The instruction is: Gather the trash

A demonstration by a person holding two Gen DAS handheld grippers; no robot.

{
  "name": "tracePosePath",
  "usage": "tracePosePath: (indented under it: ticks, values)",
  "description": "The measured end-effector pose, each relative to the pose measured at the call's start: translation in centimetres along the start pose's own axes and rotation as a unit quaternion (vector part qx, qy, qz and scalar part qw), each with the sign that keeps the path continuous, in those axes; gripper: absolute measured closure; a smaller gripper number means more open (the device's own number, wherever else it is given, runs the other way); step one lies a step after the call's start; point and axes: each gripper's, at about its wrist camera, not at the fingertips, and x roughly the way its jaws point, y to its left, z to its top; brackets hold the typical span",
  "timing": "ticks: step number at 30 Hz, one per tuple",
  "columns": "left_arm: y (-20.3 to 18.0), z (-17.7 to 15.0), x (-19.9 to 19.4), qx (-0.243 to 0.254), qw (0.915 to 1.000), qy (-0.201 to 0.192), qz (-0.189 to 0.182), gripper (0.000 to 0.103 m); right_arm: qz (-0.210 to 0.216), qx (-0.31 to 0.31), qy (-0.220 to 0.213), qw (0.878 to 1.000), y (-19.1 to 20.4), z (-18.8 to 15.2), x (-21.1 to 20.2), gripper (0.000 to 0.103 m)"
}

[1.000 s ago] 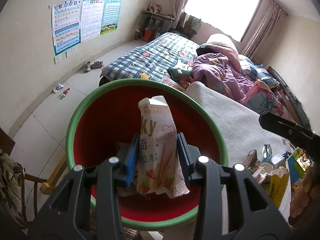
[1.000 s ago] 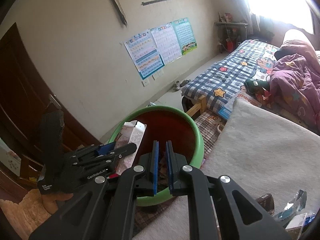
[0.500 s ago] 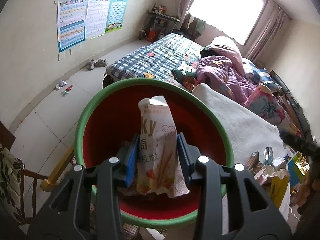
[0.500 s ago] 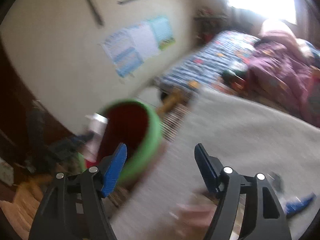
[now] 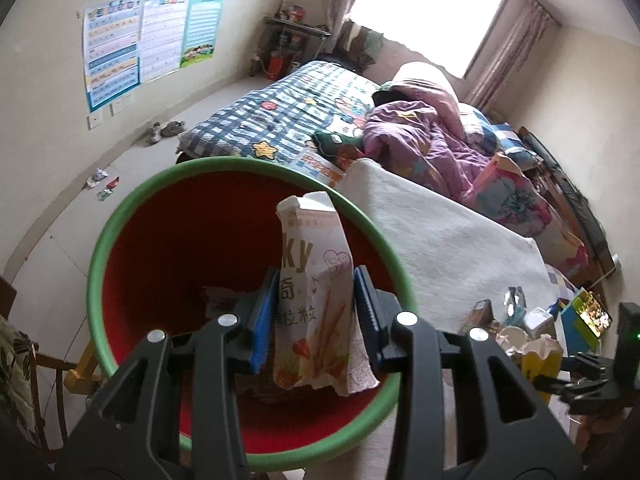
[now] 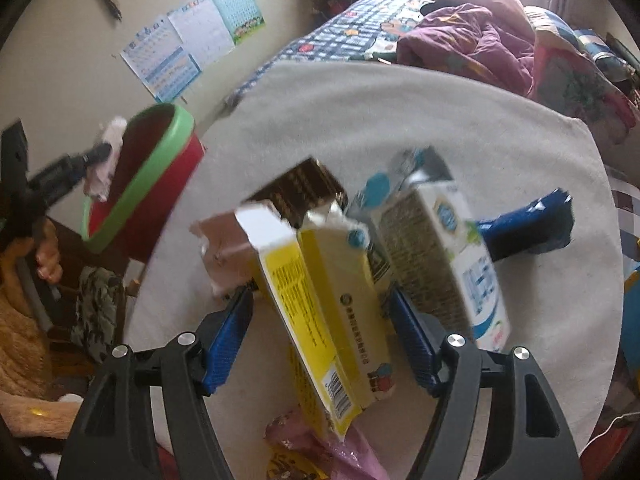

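Note:
My left gripper [image 5: 315, 280] is shut on a pink-and-white snack packet [image 5: 312, 240] and holds it upright over the mouth of a red bin with a green rim [image 5: 95, 280]. Paper scraps lie inside the bin. In the right wrist view the bin [image 6: 154, 170] stands off the table's left edge, with the packet [image 6: 108, 148] above its rim. My right gripper [image 6: 320, 304] points down at the table, open, its blue pads on either side of a torn yellow carton [image 6: 332, 272]. I cannot see the pads pressing on the carton.
A white-and-blue milk carton [image 6: 460, 248], a dark gold-printed box [image 6: 304, 188], a blue wrapper [image 6: 528, 228] and a pink packet [image 6: 344, 452] lie on the white-clothed round table [image 6: 400, 120]. A bed with a purple quilt [image 5: 420, 140] stands behind. A person's hand [image 6: 48, 260] is at the left.
My right gripper swung away from the bin, down over the litter on the table, and its jaws went from shut to wide. The left gripper kept its hold on the packet above the bin.

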Motion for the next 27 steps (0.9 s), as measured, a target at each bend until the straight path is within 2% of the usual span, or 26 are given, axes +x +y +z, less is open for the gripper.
tracePosePath:
  ticks: [2,3,5,8,12,14,18,23,24,25,27]
  values:
    - [-0.3,-0.2,-0.3,0.006,1.0000,0.000,-0.002,0.067,-0.008,-0.008,0.005,1.000,0.3,-0.3,0.3,0.049]
    - [-0.2,-0.3,-0.5,0.007,1.0000,-0.001,-0.001,0.067,-0.006,-0.013,0.001,1.000,0.4,-0.4,0.0,0.052]
    - [0.2,-0.4,-0.9,0.003,1.0000,-0.004,0.003,0.067,-0.002,-0.019,-0.011,1.000,0.7,0.0,-1.0,0.054]
    - [1.4,-0.6,-1.4,-0.010,0.9998,-0.006,0.014,0.067,0.010,-0.027,-0.058,0.998,1.5,1.7,-3.9,0.054]
    - [2.6,-0.8,-1.4,-0.027,0.9993,-0.005,0.025,0.067,0.061,-0.037,-0.126,0.989,3.8,6.1,-6.2,0.053]
    - [2.6,-0.9,-1.5,-0.031,0.9991,-0.004,0.028,0.067,0.112,-0.041,-0.147,0.982,6.0,8.5,-6.1,0.053]
    - [2.6,-1.1,-1.8,-0.029,0.9987,-0.007,0.041,0.067,0.186,-0.058,-0.144,0.970,10.5,11.8,-3.8,0.052]
    - [3.9,-1.4,-2.1,-0.044,0.9976,-0.005,0.052,0.065,0.226,-0.072,-0.110,0.965,14.9,14.1,0.1,0.051]
    - [4.0,-1.4,-2.1,-0.045,0.9975,-0.006,0.054,0.064,0.231,-0.069,-0.106,0.965,15.4,14.5,0.7,0.047]
    - [4.1,-1.4,-2.1,-0.048,0.9972,-0.008,0.056,0.062,0.238,-0.064,-0.104,0.963,15.7,14.7,1.3,0.046]
    - [4.3,-1.4,-2.2,-0.057,0.9963,-0.015,0.062,0.047,0.248,-0.050,-0.095,0.963,15.9,14.9,1.8,0.033]
